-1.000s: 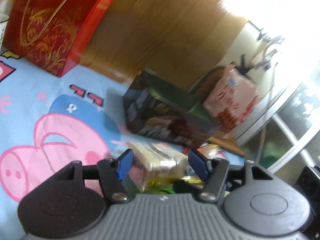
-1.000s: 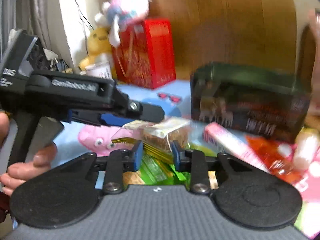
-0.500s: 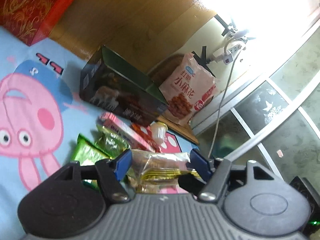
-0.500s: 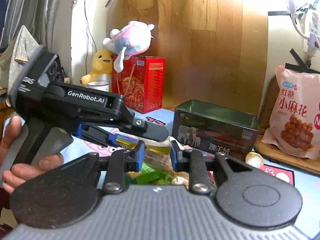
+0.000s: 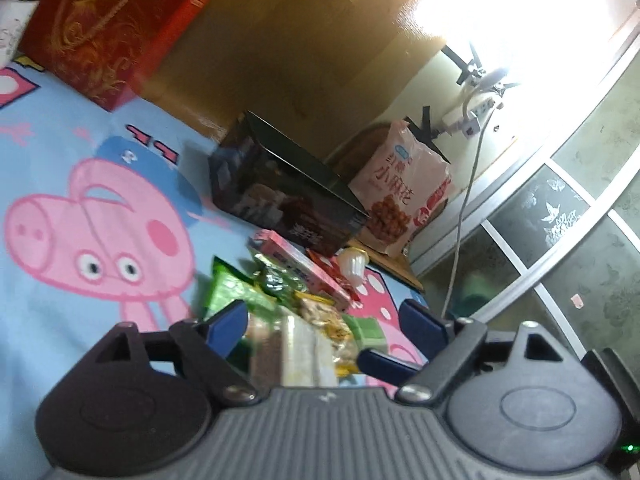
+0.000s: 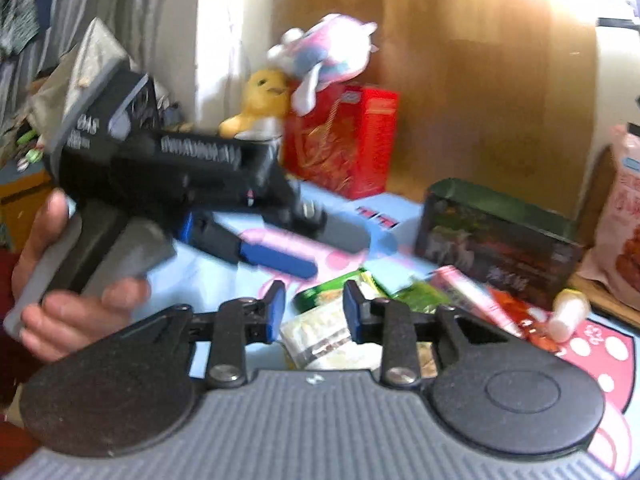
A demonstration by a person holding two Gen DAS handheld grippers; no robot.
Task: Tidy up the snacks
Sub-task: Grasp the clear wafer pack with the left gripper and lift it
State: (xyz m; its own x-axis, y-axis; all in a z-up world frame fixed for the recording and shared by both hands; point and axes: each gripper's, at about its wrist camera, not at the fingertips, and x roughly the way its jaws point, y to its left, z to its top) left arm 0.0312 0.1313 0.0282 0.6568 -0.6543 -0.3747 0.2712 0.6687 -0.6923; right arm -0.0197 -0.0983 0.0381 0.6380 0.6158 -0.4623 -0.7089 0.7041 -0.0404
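Observation:
A pile of snack packets (image 5: 288, 288) lies on the cartoon pig mat, in front of an open dark green tin box (image 5: 280, 196). The pile also shows in the right wrist view (image 6: 400, 292), with the tin (image 6: 496, 240) behind it. My right gripper (image 6: 314, 312) is shut on a clear-wrapped cake packet (image 6: 328, 336). The same packet (image 5: 296, 348) appears low between the open fingers of my left gripper (image 5: 324, 320), which does not pinch it. The left gripper's body (image 6: 192, 188) is at left in the right wrist view.
A red gift box (image 5: 108, 28) stands at the mat's far left, with plush toys (image 6: 320, 56) on it. A large pink snack bag (image 5: 404, 196) leans on the wall right of the tin. A white jelly cup (image 5: 352, 264) and a pink box (image 5: 296, 268) lie by the pile.
Both grippers swung, and the views are blurred. The right gripper's jaws now stand a little wider around the cake packet. The left gripper has tilted back toward the mat.

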